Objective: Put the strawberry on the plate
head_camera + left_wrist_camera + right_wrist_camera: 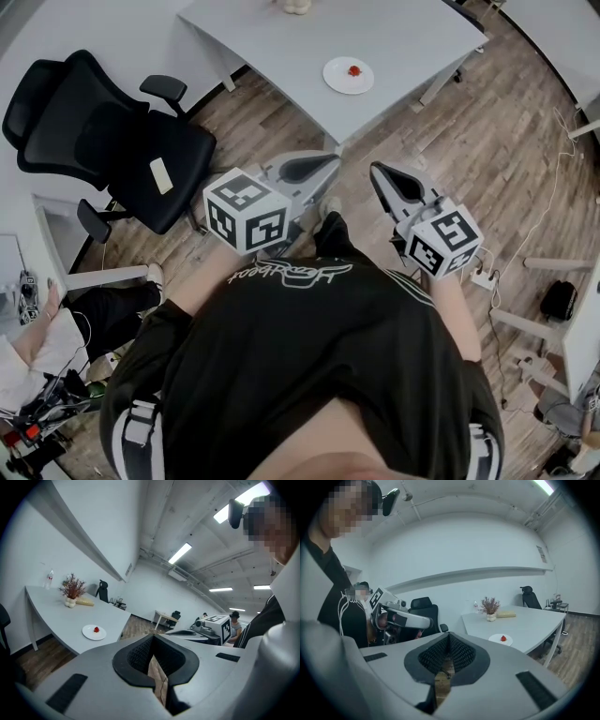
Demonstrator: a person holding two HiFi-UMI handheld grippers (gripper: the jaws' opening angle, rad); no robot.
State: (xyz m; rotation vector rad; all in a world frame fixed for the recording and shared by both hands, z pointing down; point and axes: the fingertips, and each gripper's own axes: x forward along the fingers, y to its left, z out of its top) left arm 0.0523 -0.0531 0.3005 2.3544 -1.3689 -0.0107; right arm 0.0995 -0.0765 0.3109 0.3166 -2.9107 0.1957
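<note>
A grey table point(403, 56) stands at twelve o'clock, well apart from the person. The left gripper point(326, 162) and right gripper point(378, 172), jaws pressed together and empty, point toward it, neither clearly nearer. Its white plate point(336, 80) already holds the strawberry point(354, 70).

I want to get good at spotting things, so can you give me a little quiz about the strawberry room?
1. True or false: the strawberry lies on the plate.
2. What does the left hand-held gripper hold? A) nothing B) a strawberry C) a plate
3. Fill in: the office chair by the table is ____ in colour.
Key: 1 true; 2 A; 3 black.
</note>
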